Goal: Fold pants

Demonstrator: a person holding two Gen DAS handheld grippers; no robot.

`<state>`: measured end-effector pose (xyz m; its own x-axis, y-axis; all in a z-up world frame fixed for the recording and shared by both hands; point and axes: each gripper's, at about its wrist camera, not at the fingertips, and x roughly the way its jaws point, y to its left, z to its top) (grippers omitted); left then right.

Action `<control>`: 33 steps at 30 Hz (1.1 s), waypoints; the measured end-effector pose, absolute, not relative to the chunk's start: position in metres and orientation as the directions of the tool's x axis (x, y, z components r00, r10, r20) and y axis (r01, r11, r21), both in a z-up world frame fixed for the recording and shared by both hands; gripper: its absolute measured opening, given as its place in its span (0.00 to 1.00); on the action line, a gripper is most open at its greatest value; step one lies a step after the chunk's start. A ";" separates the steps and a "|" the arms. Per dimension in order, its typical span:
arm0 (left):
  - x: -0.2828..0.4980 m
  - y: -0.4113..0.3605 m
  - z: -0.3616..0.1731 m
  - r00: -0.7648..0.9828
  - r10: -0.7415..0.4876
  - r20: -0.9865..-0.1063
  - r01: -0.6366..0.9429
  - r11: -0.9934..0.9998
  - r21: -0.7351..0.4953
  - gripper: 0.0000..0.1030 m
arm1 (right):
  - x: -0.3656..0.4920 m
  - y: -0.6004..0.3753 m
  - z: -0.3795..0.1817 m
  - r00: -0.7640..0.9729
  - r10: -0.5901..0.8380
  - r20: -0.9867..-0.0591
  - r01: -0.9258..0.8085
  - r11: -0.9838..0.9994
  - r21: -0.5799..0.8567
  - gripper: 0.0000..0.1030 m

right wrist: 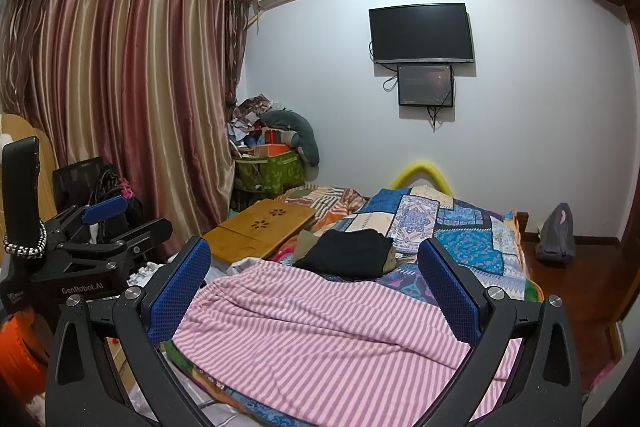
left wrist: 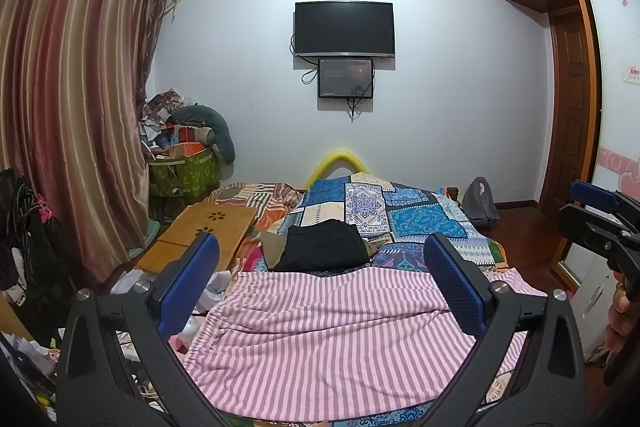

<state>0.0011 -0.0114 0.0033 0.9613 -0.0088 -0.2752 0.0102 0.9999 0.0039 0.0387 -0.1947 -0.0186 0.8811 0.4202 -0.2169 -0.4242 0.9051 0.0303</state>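
Observation:
Pink-and-white striped pants [left wrist: 320, 339] lie spread on the near end of the bed, also in the right wrist view [right wrist: 328, 339]. Their elastic waistband runs along the left edge. My left gripper [left wrist: 320, 287] is open and empty, held above the pants with its blue pads wide apart. My right gripper [right wrist: 316, 291] is open and empty too, above the same pants. Each gripper shows in the other's view: the right one at the far right edge [left wrist: 600, 223], the left one at the left [right wrist: 100, 227].
A folded black garment [left wrist: 324, 247] sits on an olive one mid-bed on the patchwork quilt [left wrist: 420, 219]. A bamboo lap tray [left wrist: 200, 239] lies left. Curtains, a cluttered green bin [left wrist: 184, 171], wall TV [left wrist: 344, 29], a grey bag [left wrist: 480, 201] on the floor and a wardrobe at right.

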 end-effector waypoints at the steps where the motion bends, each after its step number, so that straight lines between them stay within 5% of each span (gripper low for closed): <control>1: 0.001 -0.011 0.004 0.961 -0.008 -0.275 0.009 1.000 0.003 1.00 | 0.038 -0.194 -0.019 0.881 0.421 -0.216 -0.425 0.905 0.029 1.00; 18: 0.011 -0.009 -0.002 0.956 0.004 -0.295 -0.003 1.000 0.002 1.00 | 0.046 -0.201 -0.026 0.883 0.407 -0.233 -0.410 0.911 0.041 1.00; 33: 0.099 0.013 -0.038 0.907 0.070 -0.415 -0.059 0.997 0.040 1.00 | 0.106 -0.240 -0.073 0.885 0.264 -0.383 -0.285 0.958 0.000 1.00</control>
<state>0.0995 0.0129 -0.0379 0.9069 0.0700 -0.4154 -0.0589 0.9975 0.0396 0.1058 -0.2402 -0.0731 0.8854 0.2638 -0.3827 -0.2854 0.9584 0.0003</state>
